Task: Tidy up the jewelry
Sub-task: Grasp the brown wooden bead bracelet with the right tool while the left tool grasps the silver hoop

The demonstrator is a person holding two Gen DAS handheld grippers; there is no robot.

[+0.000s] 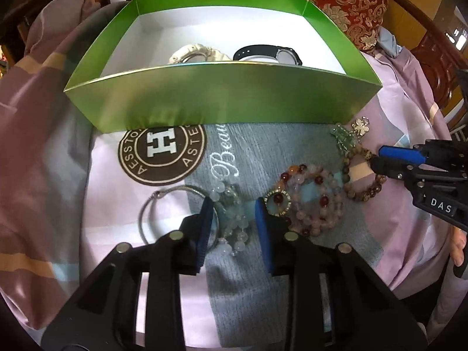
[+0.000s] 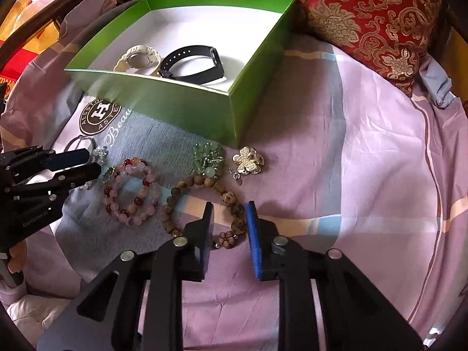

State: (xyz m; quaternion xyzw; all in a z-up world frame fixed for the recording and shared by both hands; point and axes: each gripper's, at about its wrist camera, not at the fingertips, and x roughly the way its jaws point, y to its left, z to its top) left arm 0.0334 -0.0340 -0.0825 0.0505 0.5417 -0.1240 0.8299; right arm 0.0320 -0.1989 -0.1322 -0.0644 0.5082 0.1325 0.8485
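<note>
The left gripper [image 1: 234, 219] has its jaws released, straddling a pale translucent bead bracelet [image 1: 234, 222] that lies on the bedsheet [image 2: 365, 146]; its left pad sits just inside the thin silver bangle [image 1: 163, 204]. To lift only the beads, I judge it should shift slightly right before clenching, so the bangle's wire is not caught too. The gold ring charm [image 1: 277, 201] of the pink-and-red bead bracelet [image 2: 131, 193] lies just beside the right pad and could snag as well.

The right gripper [image 2: 228, 234] is likewise released, jaws either side of the near arc of the brown wooden bead bracelet [image 2: 201, 201]. Closing squarely on that arc, near the flower-shaped bead, should hold it; a slow lift would keep the loop from swinging.

Further off lie a green bead cluster [image 2: 207, 155] and a silver flower brooch [image 2: 248, 161], close against the box's near wall. Beyond them stands the green box [image 2: 187, 102], already holding a cream watch [image 2: 137, 58] and a black fitness band [image 2: 193, 64]; each bracelet must clear its tall near wall.
</note>
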